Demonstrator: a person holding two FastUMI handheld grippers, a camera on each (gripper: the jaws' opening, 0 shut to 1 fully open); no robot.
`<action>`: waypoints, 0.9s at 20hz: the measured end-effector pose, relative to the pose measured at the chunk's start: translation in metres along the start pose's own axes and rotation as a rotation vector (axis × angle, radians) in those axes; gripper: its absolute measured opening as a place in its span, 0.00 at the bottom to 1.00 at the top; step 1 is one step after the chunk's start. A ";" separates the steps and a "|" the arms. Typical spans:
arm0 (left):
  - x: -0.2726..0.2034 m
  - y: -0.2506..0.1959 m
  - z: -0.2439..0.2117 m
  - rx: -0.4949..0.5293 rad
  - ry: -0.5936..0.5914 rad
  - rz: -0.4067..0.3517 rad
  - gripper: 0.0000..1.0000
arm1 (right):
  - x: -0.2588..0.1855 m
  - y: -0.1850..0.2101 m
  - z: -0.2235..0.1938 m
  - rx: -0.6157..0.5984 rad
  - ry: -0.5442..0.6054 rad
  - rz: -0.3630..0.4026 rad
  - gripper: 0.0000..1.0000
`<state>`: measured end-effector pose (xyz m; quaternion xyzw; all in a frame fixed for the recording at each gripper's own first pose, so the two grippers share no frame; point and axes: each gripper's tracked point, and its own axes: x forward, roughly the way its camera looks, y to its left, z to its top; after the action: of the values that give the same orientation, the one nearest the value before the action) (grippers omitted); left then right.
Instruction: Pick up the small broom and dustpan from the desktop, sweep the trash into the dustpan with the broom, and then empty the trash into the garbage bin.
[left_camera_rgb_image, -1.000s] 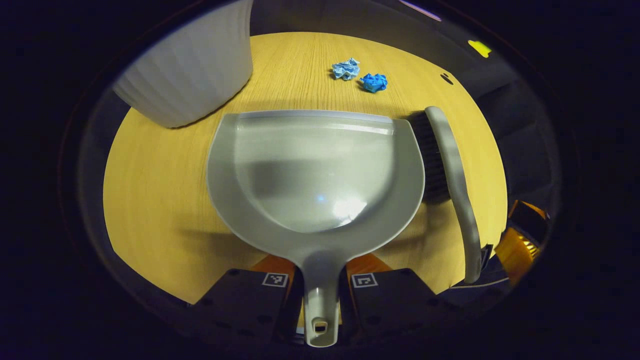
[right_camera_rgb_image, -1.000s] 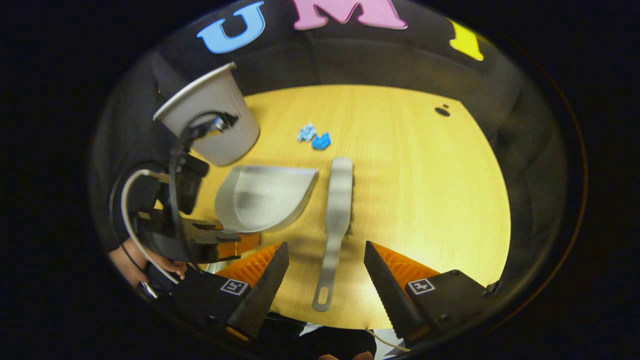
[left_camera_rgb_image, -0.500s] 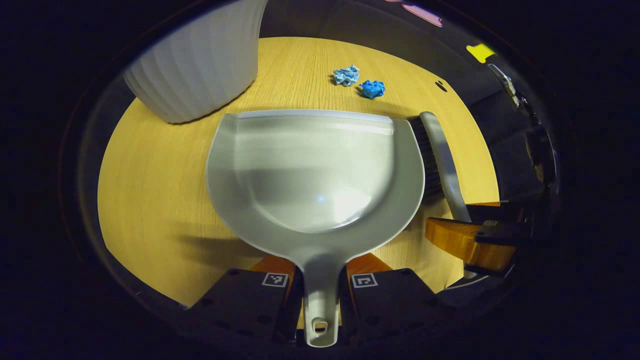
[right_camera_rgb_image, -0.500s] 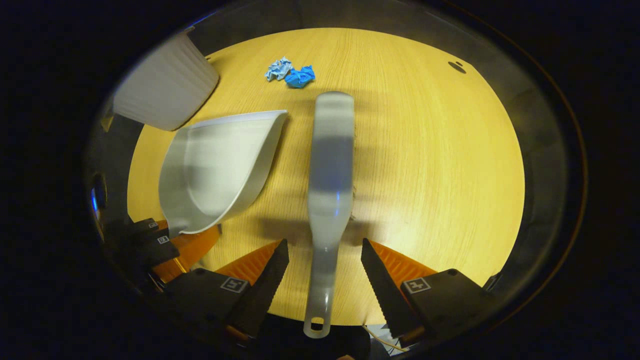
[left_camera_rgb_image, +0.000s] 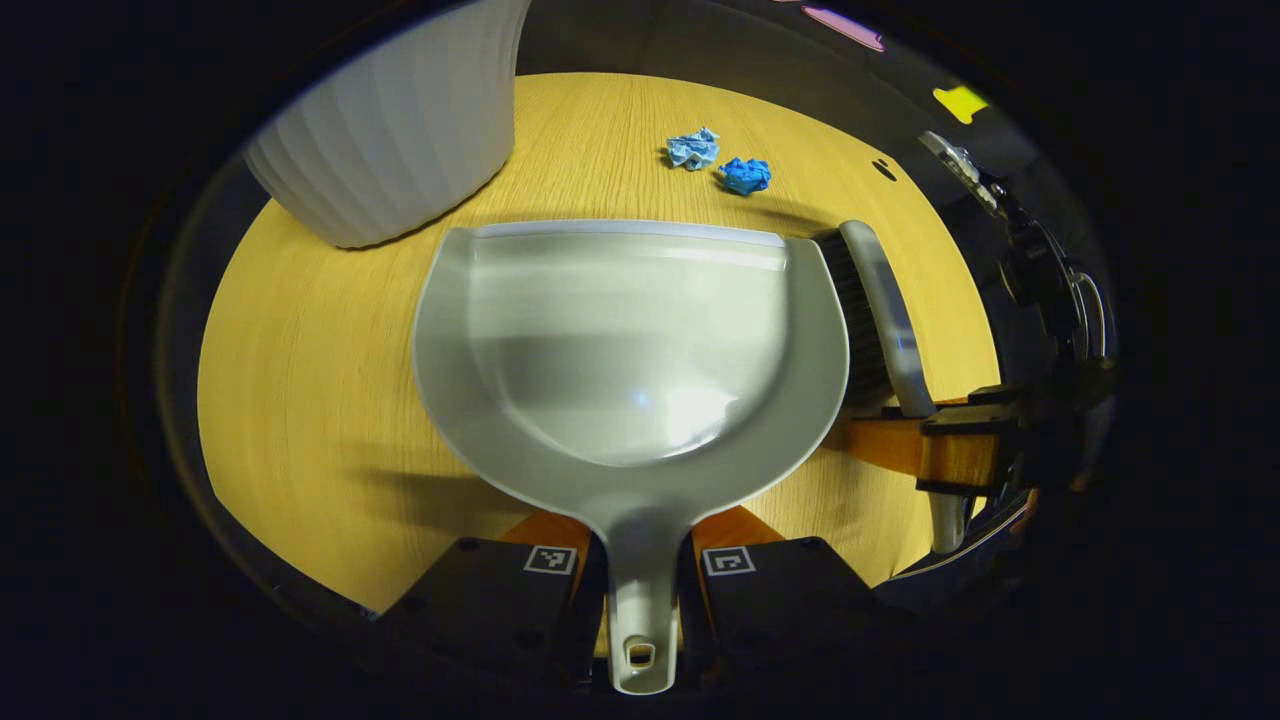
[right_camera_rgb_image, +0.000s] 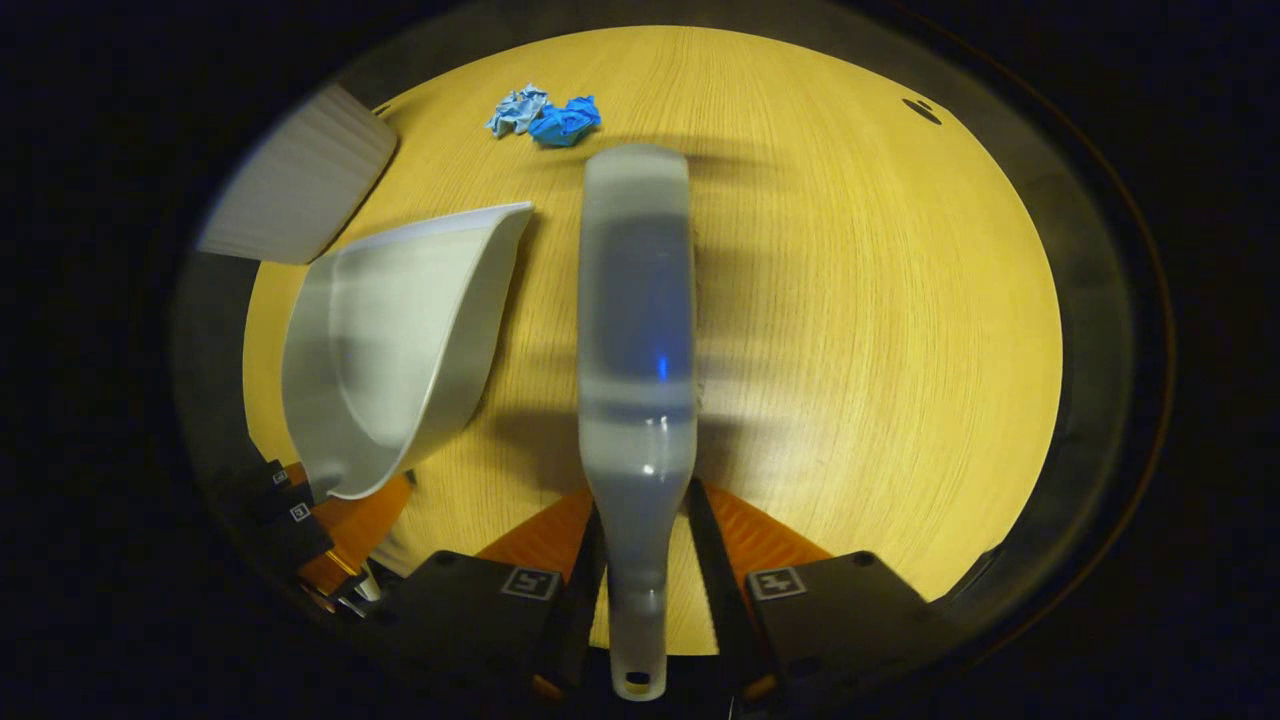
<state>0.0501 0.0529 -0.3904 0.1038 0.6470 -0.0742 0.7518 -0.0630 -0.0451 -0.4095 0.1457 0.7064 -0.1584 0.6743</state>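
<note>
Both grippers clamped on handles, dustpan and broom on the round wooden tabletop (left_camera_rgb_image: 300, 400).

White ribbed plastic garbage bin (left_camera_rgb_image: 390, 130) at far-left edge; left gripper (left_camera_rgb_image: 640, 580) closed on the handle of the grey plastic dustpan (left_camera_rgb_image: 630, 340), pan mouth facing the far edge. Two crumpled blue paper scraps (left_camera_rgb_image: 720, 165) lie beyond it, near the far edge. Just right of the pan, the grey plastic hand broom with dark bristles (right_camera_rgb_image: 635, 330), right gripper (right_camera_rgb_image: 645, 590) closed on its handle.
</note>
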 end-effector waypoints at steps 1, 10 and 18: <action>0.000 0.000 -0.001 0.000 0.002 0.002 0.30 | 0.000 0.000 -0.004 0.005 0.025 0.008 0.22; -0.003 0.011 -0.015 0.143 0.067 0.056 0.30 | -0.012 -0.044 0.049 -0.081 -0.021 -0.010 0.29; -0.011 0.032 -0.005 0.300 0.141 0.083 0.30 | -0.021 -0.077 0.158 -0.245 -0.093 -0.094 0.28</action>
<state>0.0519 0.0849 -0.3786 0.2464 0.6750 -0.1314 0.6829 0.0490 -0.1810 -0.3927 0.0215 0.6946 -0.1087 0.7109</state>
